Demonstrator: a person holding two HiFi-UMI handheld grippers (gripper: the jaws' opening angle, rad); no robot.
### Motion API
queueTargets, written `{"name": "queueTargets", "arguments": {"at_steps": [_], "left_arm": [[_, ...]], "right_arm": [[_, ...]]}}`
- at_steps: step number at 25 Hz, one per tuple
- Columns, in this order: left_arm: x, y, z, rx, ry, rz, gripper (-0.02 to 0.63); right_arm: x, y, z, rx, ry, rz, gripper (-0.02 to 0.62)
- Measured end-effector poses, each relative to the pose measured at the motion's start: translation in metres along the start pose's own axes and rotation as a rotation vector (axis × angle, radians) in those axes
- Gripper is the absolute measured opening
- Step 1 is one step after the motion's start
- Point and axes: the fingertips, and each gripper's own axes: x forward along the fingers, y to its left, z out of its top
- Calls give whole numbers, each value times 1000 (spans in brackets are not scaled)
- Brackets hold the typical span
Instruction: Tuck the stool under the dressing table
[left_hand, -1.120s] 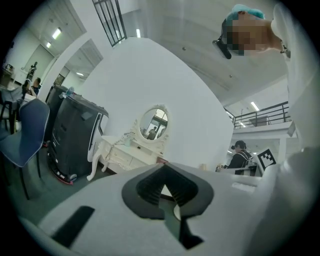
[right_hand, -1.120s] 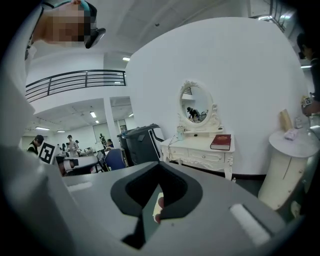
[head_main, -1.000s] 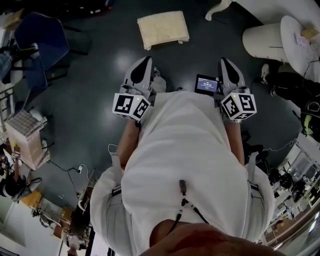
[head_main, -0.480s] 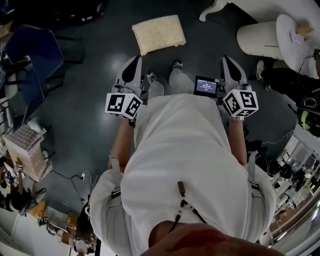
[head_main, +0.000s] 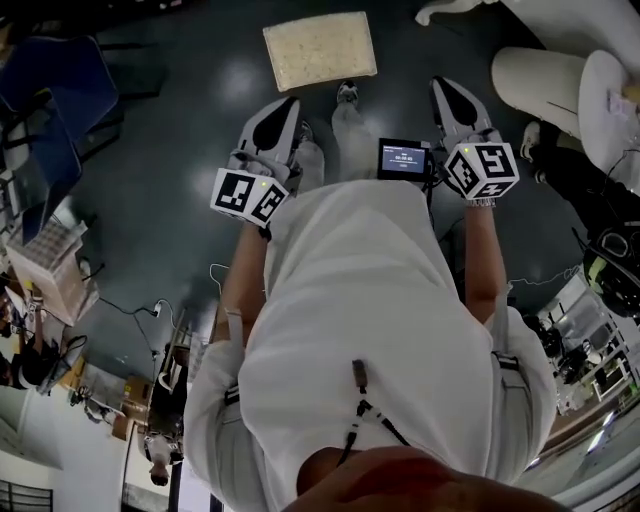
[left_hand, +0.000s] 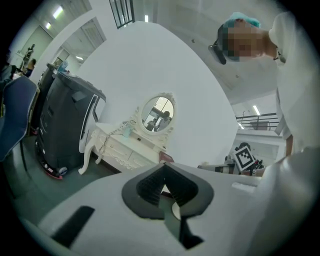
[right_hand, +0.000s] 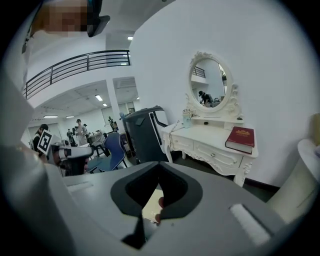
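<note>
Find the cream stool (head_main: 320, 50) out on the dark floor (head_main: 190, 130), just ahead of the person's shoe (head_main: 347, 93), apart from the white dressing table (right_hand: 215, 145) and not under it. Note a red book (right_hand: 241, 138) on the tabletop, right of the oval mirror (right_hand: 210, 82). Nearer in, see left gripper (head_main: 285, 108) and right gripper (head_main: 447, 88), both closed tight on nothing. Past the right jaws, a cream patch, probably the stool.

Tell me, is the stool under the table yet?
Not yet. Nothing is done: the stool sits on open floor, not under the dressing table. The left gripper and right gripper are shut and empty. Left to do: grab the stool and push it under.
</note>
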Motion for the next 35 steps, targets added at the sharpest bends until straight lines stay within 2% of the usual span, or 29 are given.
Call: {"name": "queueTargets", "arguments": {"at_steps": [3, 5, 10, 13, 16, 21, 25, 27, 30, 33, 35], "left_arm": [[24, 18, -4, -13, 22, 62, 11], [42, 30, -8, -24, 37, 98, 50], [75, 66, -22, -52, 40, 175, 87], [80, 104, -46, -103, 58, 202, 125], [91, 138, -86, -147, 124, 236, 149], [121, 200, -168, -192, 251, 246, 182], [127, 259, -256, -334, 371, 223, 225], [124, 294, -298, -385, 409, 272, 225], [117, 342, -352, -394, 460, 358, 225], [117, 382, -391, -384, 505, 386, 227], [113, 403, -413, -368, 538, 393, 232]], "right_arm": [[33, -22, 6, 13, 13, 56, 9], [53, -37, 10, 26, 19, 90, 9], [104, -69, -1, -33, 93, 158, 25], [137, -77, -16, -40, 151, 187, 58], [167, -91, -43, -16, 203, 205, 86], [225, -121, -122, 92, 314, 209, 155], [262, -136, -203, 208, 372, 144, 164], [275, -144, -254, 266, 419, 113, 170], [293, -157, -325, 317, 497, 51, 187], [321, -164, -384, 351, 546, -9, 201], [337, -160, -417, 342, 576, -19, 206]]}}
